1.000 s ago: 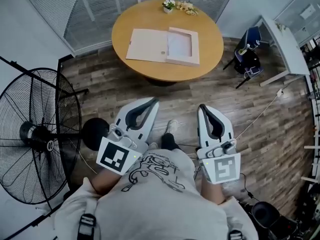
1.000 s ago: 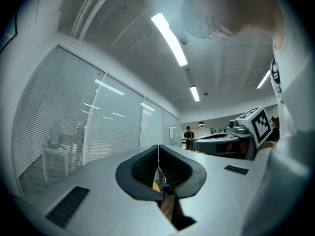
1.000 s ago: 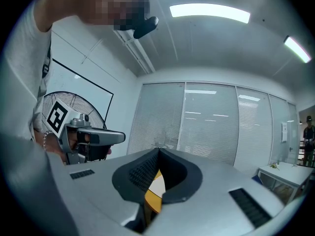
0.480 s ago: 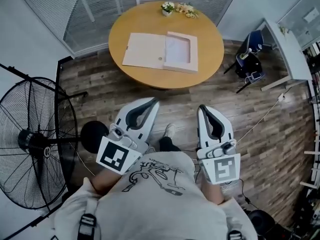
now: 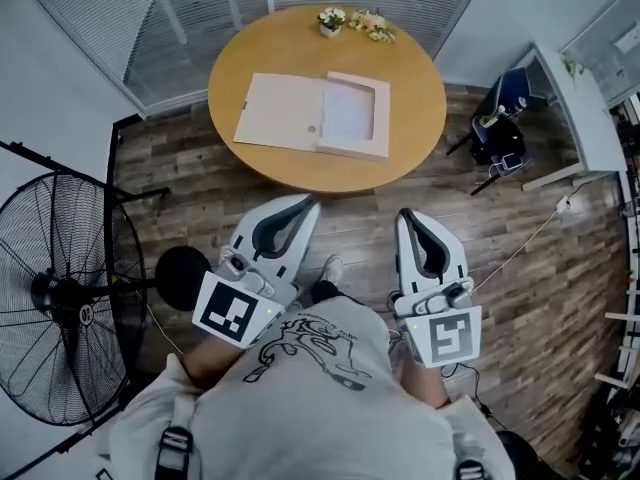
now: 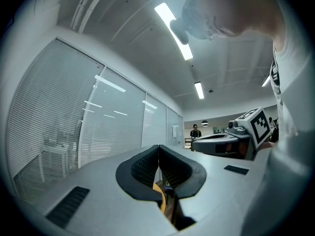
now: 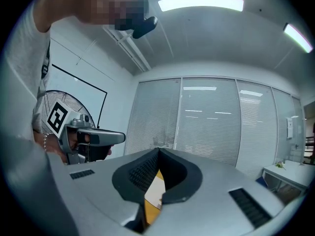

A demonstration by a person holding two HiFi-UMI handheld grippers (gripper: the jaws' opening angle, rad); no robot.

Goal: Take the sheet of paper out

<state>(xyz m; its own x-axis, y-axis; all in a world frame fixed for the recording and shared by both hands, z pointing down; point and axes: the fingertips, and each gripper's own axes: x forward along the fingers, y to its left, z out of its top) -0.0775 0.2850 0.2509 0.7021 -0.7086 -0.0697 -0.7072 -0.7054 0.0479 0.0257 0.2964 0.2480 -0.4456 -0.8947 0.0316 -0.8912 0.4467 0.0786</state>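
An open flat beige box (image 5: 281, 111) lies on the round wooden table (image 5: 415, 80) ahead of me. Its lid is folded out to the left, and a white sheet of paper (image 5: 350, 114) lies in the tray half on the right. My left gripper (image 5: 309, 201) and right gripper (image 5: 404, 214) are held side by side over the wooden floor, well short of the table. Both are shut with nothing between the jaws. In the left gripper view the jaws (image 6: 158, 146) meet; the right gripper view shows the same (image 7: 158, 151), with a strip of table and box under them.
A large standing fan (image 5: 72, 300) is at my left, its round black base (image 5: 183, 276) close to the left gripper. A small flower pot (image 5: 329, 20) sits at the table's far edge. A white desk (image 5: 577, 98) and a blue chair (image 5: 507, 92) stand right. Blinds line the far wall.
The table and box have slid lower and grown larger in the head view as I walk toward them. The fan has drifted down-left. Both grippers stay shut, side by side.
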